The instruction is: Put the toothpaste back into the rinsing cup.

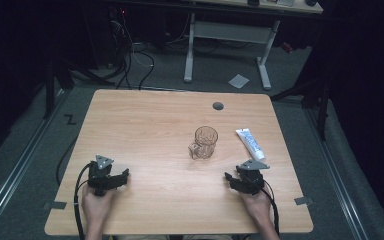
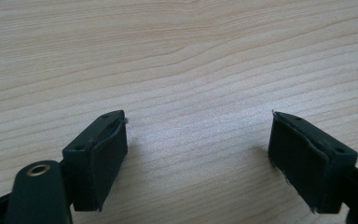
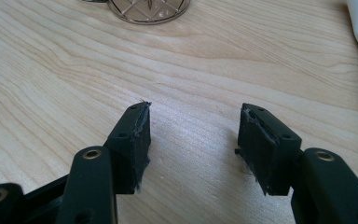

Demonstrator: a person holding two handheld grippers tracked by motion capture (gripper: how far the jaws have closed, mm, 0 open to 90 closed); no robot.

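The right gripper [image 1: 237, 176] rested low on the wooden table [image 1: 150, 125], held in the person's right hand [image 1: 256, 202], its jaws standing apart with only bare wood between them. The left gripper [image 1: 114, 176] sat near the table's front edge on the other side, in the left hand [image 1: 96, 206]; its jaws also stood wide apart over bare table, gripping nothing.

The glass mug [image 1: 205, 142] stood upright ahead of the right gripper and a little to its left, well apart from it, mouth up, so its long axis ran straight up from the table. It was amber-tinted with a cut diamond pattern, and its handle pointed toward the left side of the table and slightly toward the person. In the right gripper view its patterned base [image 3: 150, 9] lay at the top edge, left of the line between the jaws.

A white tube [image 1: 250, 143] lay flat ahead of the right gripper and slightly to its right, just beside the mug but not touching it. Its long axis ran away from the person, tilted leftward at the far end, with the nearer end toward the gripper. A round grey grommet [image 1: 218, 106] sat in the table farther beyond the mug. Nothing stood between the right gripper and the mug or the tube.
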